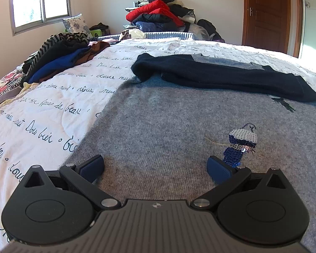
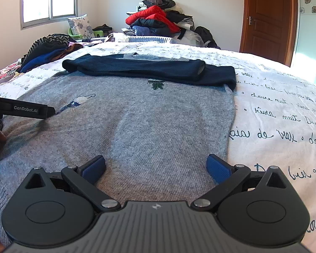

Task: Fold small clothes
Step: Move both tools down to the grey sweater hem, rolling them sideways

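**Sweater fold: sleeves in, body fold pending**

A grey knit sweater (image 2: 137,122) lies flat on the bed, on a white quilt printed with script (image 2: 284,109). Both dark navy sleeves (image 2: 149,69) are already folded inward and lie across the upper chest, overlapping each other just below the neckline. A sequinned bird motif (image 1: 241,145) and a small dark embroidered motif (image 2: 155,83) face up, so the front of the garment is uppermost.

The left hand-held gripper (image 1: 155,168) sits low over the hem area near the sweater's left edge, jaws spread wide, nothing between the blue pads (image 1: 92,167). The right hand-held gripper (image 2: 155,167) sits over the hem area near the right edge, also spread wide and empty. Neither pad visibly pinches fabric; whether they touch the knit cannot be told.

Judged status: the sleeve stage is complete. The remaining step appears to be taking the hem at both corners and carrying it up toward the neckline, then placing the result aside. A heap of unfolded clothes (image 1: 61,57) lies at the bed's left side, well apart from the sweater, which suggests further items remain. A second pile (image 1: 160,12) stands beyond the far end of the bed.
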Motion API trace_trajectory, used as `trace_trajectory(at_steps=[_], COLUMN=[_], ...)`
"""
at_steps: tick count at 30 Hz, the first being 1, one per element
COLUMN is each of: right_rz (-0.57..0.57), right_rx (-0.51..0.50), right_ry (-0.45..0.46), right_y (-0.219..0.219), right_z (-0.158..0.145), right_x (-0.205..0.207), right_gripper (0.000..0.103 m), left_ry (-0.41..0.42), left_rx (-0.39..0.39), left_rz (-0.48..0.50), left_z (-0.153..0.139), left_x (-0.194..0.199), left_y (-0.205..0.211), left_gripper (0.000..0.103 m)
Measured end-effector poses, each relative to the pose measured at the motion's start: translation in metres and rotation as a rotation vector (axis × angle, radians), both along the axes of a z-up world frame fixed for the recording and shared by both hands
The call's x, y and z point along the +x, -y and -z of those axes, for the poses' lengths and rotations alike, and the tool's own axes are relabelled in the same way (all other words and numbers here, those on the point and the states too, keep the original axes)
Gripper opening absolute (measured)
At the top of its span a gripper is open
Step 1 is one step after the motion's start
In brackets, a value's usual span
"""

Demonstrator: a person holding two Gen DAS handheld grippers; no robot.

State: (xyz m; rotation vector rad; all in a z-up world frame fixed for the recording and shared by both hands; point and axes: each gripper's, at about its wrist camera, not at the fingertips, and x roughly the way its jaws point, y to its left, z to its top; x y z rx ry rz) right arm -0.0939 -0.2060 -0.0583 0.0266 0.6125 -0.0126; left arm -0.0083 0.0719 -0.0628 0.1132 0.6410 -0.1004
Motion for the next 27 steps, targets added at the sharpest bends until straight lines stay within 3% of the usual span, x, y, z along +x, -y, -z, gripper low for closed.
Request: trace_trajectory(at_steps=[6, 12, 19, 21, 27], right_rz=[-0.001, -0.037, -0.096, -0.078, -0.016], right_rx=[0.006, 0.0, 0.149, 0.203, 0.335], right_ry=[-0.009, -0.028, 0.018, 0.039, 0.071], right_y=[0.001, 0.003, 0.031, 0.044, 0.088], right_z=[-0.001, -0.004, -0.015, -0.02, -0.036], right_x=[0.001, 0.0, -0.03, -0.04, -0.063], right_gripper=[0.103, 0.103, 0.103, 0.103, 0.103], left_ry=[0.008, 0.055, 0.098, 0.07, -0.093], left_rx=[0.016, 0.103, 0.163, 0.135, -0.052], left_rz=[-0.007, 0.034, 0.124, 0.149, 0.295], left_z=[-0.001, -0.015, -0.037, -0.042, -0.044], left_x=[-0.003, -0.026, -0.056, -0.059, -0.065], left_y=[0.002, -0.005, -0.062, -0.085, -0.144], left_gripper=[0.103, 0.103, 0.103, 0.103, 0.103])
